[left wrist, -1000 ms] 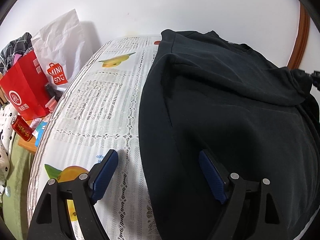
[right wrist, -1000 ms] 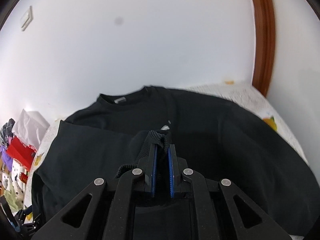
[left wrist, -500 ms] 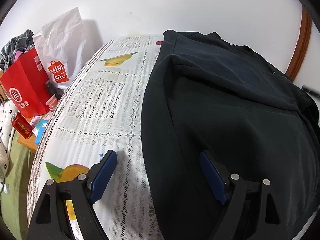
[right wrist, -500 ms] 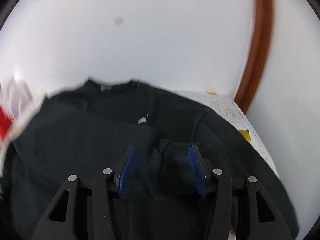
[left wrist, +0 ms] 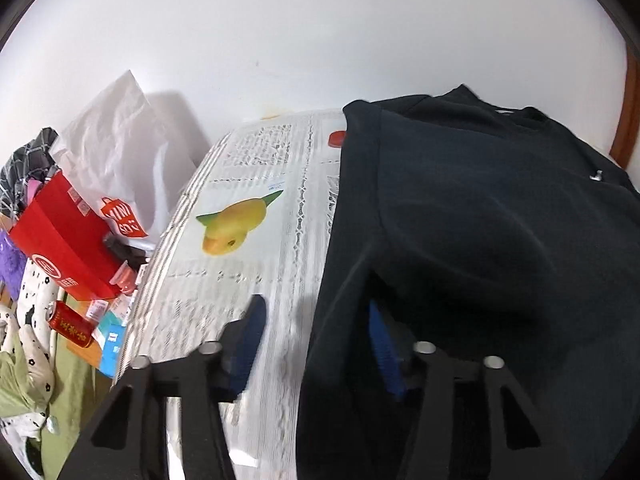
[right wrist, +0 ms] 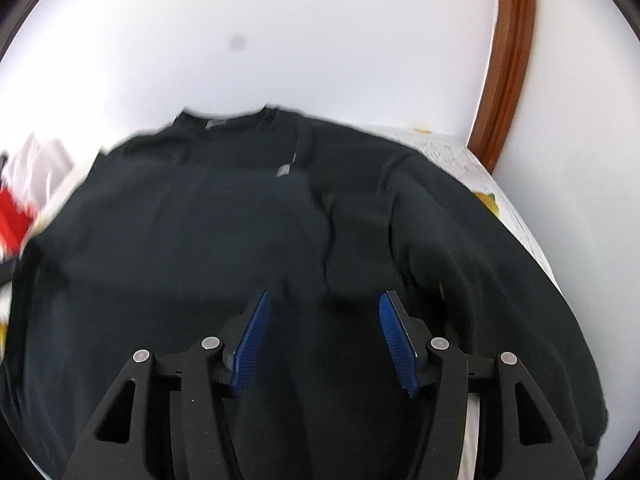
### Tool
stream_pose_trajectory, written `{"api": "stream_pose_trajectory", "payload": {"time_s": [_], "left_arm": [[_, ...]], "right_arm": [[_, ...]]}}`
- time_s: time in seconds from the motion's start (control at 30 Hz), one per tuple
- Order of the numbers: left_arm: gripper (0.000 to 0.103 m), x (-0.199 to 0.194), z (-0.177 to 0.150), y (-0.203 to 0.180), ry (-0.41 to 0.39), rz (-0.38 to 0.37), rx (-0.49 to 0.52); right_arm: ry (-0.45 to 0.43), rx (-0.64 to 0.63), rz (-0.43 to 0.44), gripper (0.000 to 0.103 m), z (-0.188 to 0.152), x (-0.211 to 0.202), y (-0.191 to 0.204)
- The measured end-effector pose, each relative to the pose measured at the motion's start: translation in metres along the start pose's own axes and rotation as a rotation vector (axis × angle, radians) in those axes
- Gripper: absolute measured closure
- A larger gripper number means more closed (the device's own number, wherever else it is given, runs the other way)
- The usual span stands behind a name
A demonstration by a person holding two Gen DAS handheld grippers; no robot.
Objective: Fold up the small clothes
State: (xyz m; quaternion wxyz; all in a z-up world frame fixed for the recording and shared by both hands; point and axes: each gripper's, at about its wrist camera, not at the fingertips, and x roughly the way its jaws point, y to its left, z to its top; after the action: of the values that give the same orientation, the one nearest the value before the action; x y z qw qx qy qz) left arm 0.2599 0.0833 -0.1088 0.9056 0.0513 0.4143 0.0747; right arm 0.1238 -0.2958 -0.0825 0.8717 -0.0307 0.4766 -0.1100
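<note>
1 black sweatshirt [left wrist: 480,240] on 1 desk [left wrist: 248,280] w/ lace cloth. 2 fruit prints on the cloth in left view: 1 yellow [left wrist: 234,224] mid-desk, 1 red [left wrist: 338,138] at far edge. Off desk's left edge: 1 white bag [left wrist: 120,148], 1 red bag [left wrist: 64,248], 1 red can [left wrist: 72,330]. 2 grippers: left gripper [left wrist: 316,344], right gripper [right wrist: 322,340].

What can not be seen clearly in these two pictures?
- Shirt hem: cut off by the bottom edge and the grippers in both views.
- Left gripper, closing around the shirt's side edge: the fabric drapes over its right pad, so contact is unclear.
- Right view: motion blur smears the neck label.
- Red can text: too small.
</note>
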Motion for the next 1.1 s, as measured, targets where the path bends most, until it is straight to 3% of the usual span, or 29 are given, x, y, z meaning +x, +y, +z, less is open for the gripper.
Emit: {"api": "stream_pose_trajectory", "payload": {"time_s": [0.07,0.13,0.27,0.4,0.6,0.73,0.9,1.1], "left_arm": [[0.085,0.007,0.001,0.004,0.017,-0.045,-0.016],[0.09,0.007,0.001,0.015,0.006,-0.09,-0.06],[0.09,0.014,-0.006,0.03,0.038,-0.131,-0.121],[0.09,0.01,-0.01,0.029,0.043,-0.121,-0.131],[0.081,-0.005,-0.015,0.022,0.071,-0.099,-0.119],[0.05,-0.025,-0.026,0.015,0.051,-0.096,-0.077],[0.047,-0.048,-0.041,-0.003,0.039,-0.121,-0.026],[0.041,-0.057,-0.06,-0.032,0.03,-0.085,0.077]], "right_arm": [[0.043,-0.012,-0.045,0.047,-0.019,0.01,-0.002],[0.069,0.021,-0.079,0.047,-0.027,0.02,-0.011],[0.064,0.118,-0.066,0.048,-0.031,0.027,-0.031],[0.058,0.113,-0.075,0.048,-0.032,0.028,-0.031],[0.046,0.115,-0.058,0.048,-0.03,0.022,-0.041],[-0.06,0.11,-0.109,0.043,-0.029,-0.016,-0.054],[-0.078,0.106,-0.2,0.034,-0.031,-0.028,-0.082],[-0.07,-0.001,-0.207,0.032,-0.015,-0.004,-0.072]]}}
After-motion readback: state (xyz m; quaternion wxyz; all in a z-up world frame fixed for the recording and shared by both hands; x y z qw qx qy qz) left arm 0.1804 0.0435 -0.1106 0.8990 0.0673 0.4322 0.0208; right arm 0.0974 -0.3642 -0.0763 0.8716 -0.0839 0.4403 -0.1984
